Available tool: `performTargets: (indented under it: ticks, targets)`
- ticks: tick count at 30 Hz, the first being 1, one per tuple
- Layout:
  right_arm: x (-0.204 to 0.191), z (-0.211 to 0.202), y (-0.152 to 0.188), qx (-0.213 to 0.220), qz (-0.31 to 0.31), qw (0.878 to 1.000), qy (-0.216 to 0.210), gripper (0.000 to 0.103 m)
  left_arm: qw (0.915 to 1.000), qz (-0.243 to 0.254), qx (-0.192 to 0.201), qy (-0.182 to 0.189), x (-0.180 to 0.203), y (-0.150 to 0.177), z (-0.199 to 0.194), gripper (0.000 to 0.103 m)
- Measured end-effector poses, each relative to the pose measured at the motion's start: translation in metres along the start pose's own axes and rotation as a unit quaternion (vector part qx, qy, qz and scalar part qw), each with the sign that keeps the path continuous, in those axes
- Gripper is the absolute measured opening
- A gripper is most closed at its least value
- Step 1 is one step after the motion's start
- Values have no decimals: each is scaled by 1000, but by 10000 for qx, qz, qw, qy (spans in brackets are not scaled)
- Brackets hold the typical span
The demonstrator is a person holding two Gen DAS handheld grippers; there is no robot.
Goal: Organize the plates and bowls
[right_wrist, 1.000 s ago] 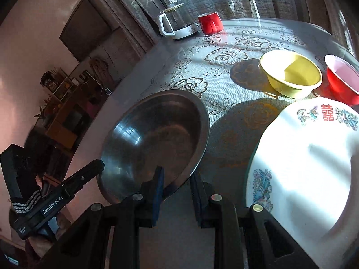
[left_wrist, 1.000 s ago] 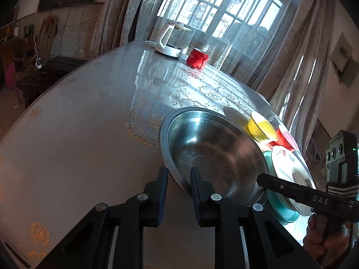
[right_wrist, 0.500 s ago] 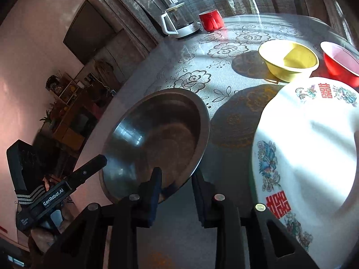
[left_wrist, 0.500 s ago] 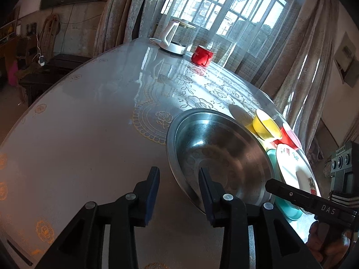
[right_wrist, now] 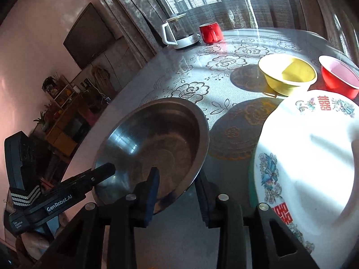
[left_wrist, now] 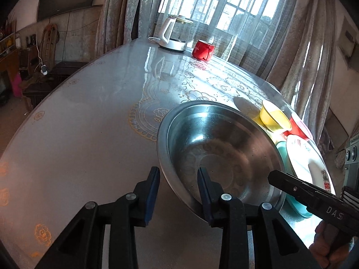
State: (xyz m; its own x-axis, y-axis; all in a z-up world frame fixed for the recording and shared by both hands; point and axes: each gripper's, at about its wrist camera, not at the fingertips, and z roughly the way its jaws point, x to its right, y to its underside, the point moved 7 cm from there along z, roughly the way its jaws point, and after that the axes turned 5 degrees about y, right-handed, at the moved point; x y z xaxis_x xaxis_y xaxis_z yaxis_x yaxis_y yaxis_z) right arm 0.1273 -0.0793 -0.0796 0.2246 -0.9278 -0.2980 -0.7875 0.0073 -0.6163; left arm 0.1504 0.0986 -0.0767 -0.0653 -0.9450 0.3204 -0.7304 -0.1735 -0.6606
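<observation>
A large steel bowl point(left_wrist: 224, 148) sits on the round table, its near rim passing between the jaws of both grippers. My left gripper point(left_wrist: 178, 179) straddles the rim on the bowl's left; its jaws are closing, and the pads stand clear of the metal. My right gripper point(right_wrist: 177, 179) straddles the rim of the steel bowl point(right_wrist: 157, 139) on the right, with its jaws opening and a gap beside the rim. To the right lie a white patterned plate point(right_wrist: 314, 157) on a teal plate point(left_wrist: 298, 206), a yellow bowl point(right_wrist: 289, 74) and a red bowl point(right_wrist: 338, 78).
A white kettle point(left_wrist: 172, 33) and a red mug point(left_wrist: 203, 50) stand at the table's far side by the curtained window. The lace-patterned table point(left_wrist: 78, 134) stretches away bare to the left. Shelves and furniture stand beyond the table's left edge.
The jaws of both grippers have spread apart at the steel bowl's rim. The bowl and the other dishes have stayed where they were.
</observation>
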Motion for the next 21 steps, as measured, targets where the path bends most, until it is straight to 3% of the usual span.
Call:
performTargets:
  ticks: [2, 8, 21]
  targets:
    - [-1, 1, 1, -7, -68, 10000, 34, 25, 10000, 6, 51, -46, 0, -1, -1, 28]
    - [5, -2, 4, -5, 66, 10000, -2, 24, 9998, -96, -33, 180, 3, 5, -5, 26]
    - [1, -1, 9, -64, 8, 9999, -94, 24, 10000, -26, -78, -43, 11, 20, -18, 27]
